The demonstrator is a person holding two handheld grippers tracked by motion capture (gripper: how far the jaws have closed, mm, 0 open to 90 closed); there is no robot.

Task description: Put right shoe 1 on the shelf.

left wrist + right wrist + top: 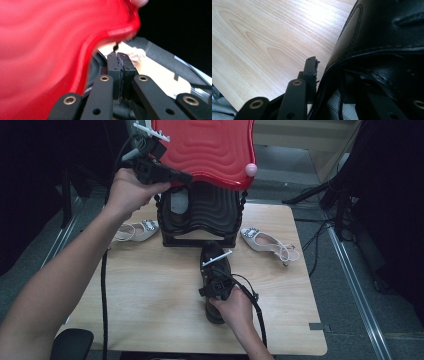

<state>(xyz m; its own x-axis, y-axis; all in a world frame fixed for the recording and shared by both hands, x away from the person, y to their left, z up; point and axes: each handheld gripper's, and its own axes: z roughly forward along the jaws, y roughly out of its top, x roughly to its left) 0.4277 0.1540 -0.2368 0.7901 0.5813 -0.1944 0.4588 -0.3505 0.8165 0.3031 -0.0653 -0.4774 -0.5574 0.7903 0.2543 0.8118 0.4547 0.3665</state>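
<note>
Lid [205, 150] of red plastic, ribbed, held raised and tilted above a black box [200, 217] at the far side of the table [150, 290]. The left gripper [172, 176] pinches the lid's front left edge; in the left gripper view its jaws stand pressed together, with the red rim [82, 82] alongside them, though blur hides the exact contact. Raising the lid in this way appears to serve to expose the box's interior for loading. A pink knob [250, 169] sits at the lid's right front corner.

The black shoe [214, 270] lies on the table just in front of the box, toe toward it. The right gripper [216, 282] has one jaw outside the shoe's side wall and the other inside the opening, as the right gripper view shows along the stitched leather [372, 45]. The jaws stand at middling width; whether the pads already press the wall I cannot tell. A hold on the collar would probably let the shoe be lifted level into the box.

Box contents: a pale object [180, 202] is visible at the left of the opening, too dark to identify. Two pale heeled sandals remain outside, one left [137, 230] of the box and one right [267, 242], both resting on the table.
</note>
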